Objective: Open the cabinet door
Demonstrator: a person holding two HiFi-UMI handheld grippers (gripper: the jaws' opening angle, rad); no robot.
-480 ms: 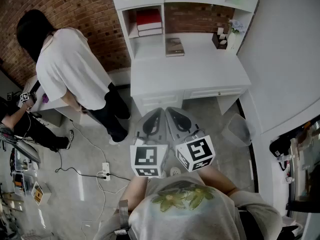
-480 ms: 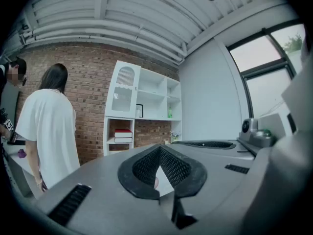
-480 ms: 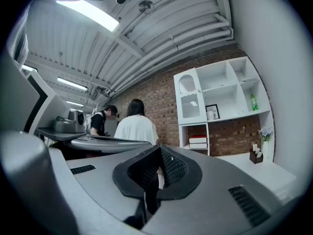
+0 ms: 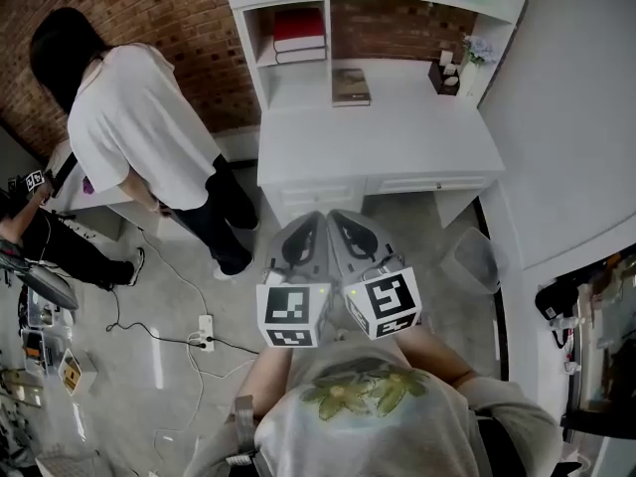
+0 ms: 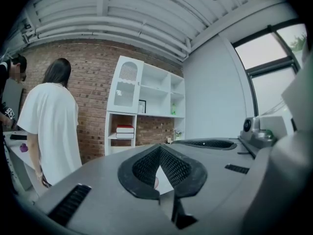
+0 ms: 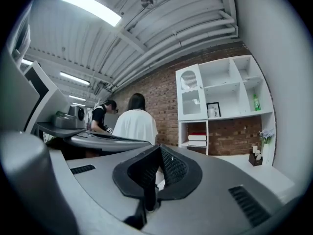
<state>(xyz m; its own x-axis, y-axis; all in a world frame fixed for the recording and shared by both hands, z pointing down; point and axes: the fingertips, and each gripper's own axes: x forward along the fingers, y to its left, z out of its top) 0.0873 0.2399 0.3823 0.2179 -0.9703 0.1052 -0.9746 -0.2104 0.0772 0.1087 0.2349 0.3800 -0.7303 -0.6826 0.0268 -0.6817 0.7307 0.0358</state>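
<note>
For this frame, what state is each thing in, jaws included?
cabinet door: closed, untouched.
desk drawer: closed.
left gripper: jaws shut, nothing between them.
right gripper: jaws shut, nothing between them.
waste bin: upright.

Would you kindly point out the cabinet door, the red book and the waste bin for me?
cabinet door (image 6: 191, 102), right gripper view, on its lower panel.
red book (image 4: 299, 22), head view, on its red cover.
waste bin (image 4: 467, 266), head view, on its side wall.
</note>
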